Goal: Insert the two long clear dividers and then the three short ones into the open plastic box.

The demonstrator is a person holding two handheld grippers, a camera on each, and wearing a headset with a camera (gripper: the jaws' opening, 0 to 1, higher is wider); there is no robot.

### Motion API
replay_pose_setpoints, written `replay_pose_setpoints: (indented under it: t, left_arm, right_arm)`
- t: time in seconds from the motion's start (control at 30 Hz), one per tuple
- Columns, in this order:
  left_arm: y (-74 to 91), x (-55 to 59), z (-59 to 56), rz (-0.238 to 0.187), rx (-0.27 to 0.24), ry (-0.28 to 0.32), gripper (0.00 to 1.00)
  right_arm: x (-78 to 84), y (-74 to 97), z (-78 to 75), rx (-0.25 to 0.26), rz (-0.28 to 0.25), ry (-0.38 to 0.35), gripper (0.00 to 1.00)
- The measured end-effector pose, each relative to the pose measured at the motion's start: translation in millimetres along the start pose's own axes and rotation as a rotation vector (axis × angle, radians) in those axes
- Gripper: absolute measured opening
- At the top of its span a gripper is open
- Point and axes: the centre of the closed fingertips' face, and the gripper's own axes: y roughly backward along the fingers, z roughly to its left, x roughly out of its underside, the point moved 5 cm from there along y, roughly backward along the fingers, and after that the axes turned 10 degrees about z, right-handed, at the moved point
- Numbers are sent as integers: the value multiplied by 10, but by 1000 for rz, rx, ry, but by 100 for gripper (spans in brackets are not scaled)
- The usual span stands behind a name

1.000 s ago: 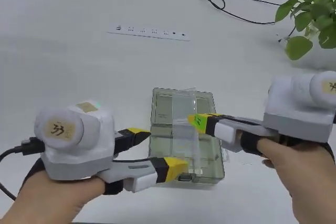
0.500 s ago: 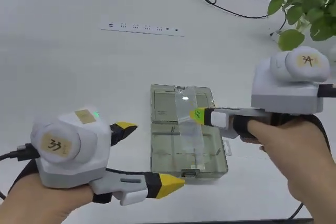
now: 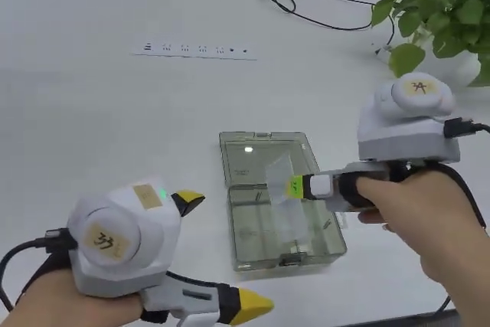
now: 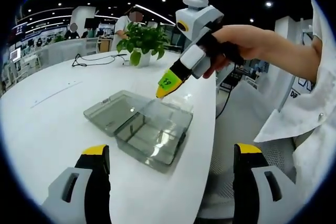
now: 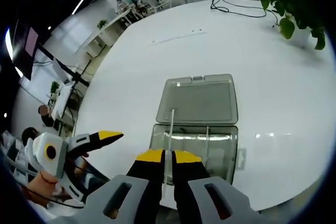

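Note:
The open clear grey plastic box [image 3: 243,216] lies on the white table, lid [image 3: 264,151] flat on the far side and base on the near side. My right gripper [image 3: 294,187] is shut on a long clear divider [image 3: 280,181], which it holds tilted over the middle of the box. In the right gripper view the divider [image 5: 170,127] shows edge-on, running from the shut jaws [image 5: 167,156] across the base [image 5: 220,148] toward the hinge. My left gripper [image 3: 222,254] stands open and empty, near-left of the box and apart from it. In the left gripper view [image 4: 170,153] the box [image 4: 139,127] lies ahead.
A white power strip [image 3: 195,49] lies far back on the table. A black cable [image 3: 321,5] loops at the back right beside a potted plant [image 3: 436,13]. The table's near edge runs just below the box.
My left gripper has drawn back from the box's front corner toward me, still open. My right gripper has brought the divider lower and more tilted over the box. The head camera has shifted.

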Motion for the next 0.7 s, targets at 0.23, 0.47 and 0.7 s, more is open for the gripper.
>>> replay_pose_setpoints:
  t: [0.23,0.47,0.7]
  left_arm:
    - [-25,-17,29,-19,20,7,100]
    - [-38,6,31,-25,31,26,100]
    - [-32,23,36,-28,32,40,98]
  right_arm:
    - [38,-125,-8,21,32,-22,6]
    - [40,-251,-80,43,74,-13,6]
    - [45,-312,-148,59,88,-13,6]
